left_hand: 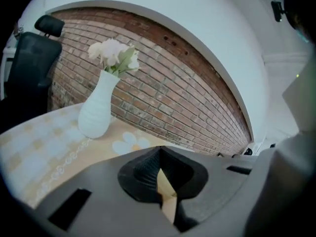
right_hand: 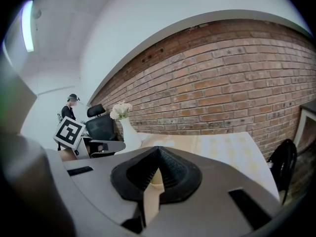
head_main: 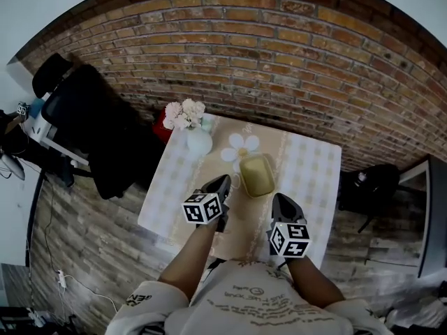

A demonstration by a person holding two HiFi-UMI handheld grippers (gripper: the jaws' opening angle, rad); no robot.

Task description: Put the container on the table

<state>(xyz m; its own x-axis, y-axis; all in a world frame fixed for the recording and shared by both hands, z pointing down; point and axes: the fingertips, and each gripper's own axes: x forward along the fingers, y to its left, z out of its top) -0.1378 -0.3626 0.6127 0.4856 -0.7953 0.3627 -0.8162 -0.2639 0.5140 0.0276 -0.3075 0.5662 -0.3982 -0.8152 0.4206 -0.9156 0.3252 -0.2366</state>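
- the container (head_main: 256, 174), a squat yellow-green tub, already stands on the desk (head_main: 314, 166), near its middle and just in front of a flower-shaped mat (head_main: 241, 147). the placing step looks finished.
- the left hand-held gripper (head_main: 224, 181) is clenched on nothing: in its own view the ribbed pads (left_hand: 148, 169) meet, with only a sliver of desk showing below them.
- the right hand-held gripper (head_main: 279, 199) is likewise clenched and empty, its pads (right_hand: 170, 169) pressed together.
- next move, as i judge it: nothing more needs lifting. both tools only need to draw back toward the near edge without nudging the tub, and the left one has less room to do so.
- pose: both forearms reach in from the near side of the desk, the tools pointing toward the brick wall (head_main: 279, 54) and slightly down.
- the left tip lies just beside the tub's near left corner, whether touching it i cannot tell. the right tip sits near its near right corner, apart from it.
- the left gripper view is tilted, so that tool seems rolled. a white vase (head_main: 198, 142) stands further back on the left, clear of both.
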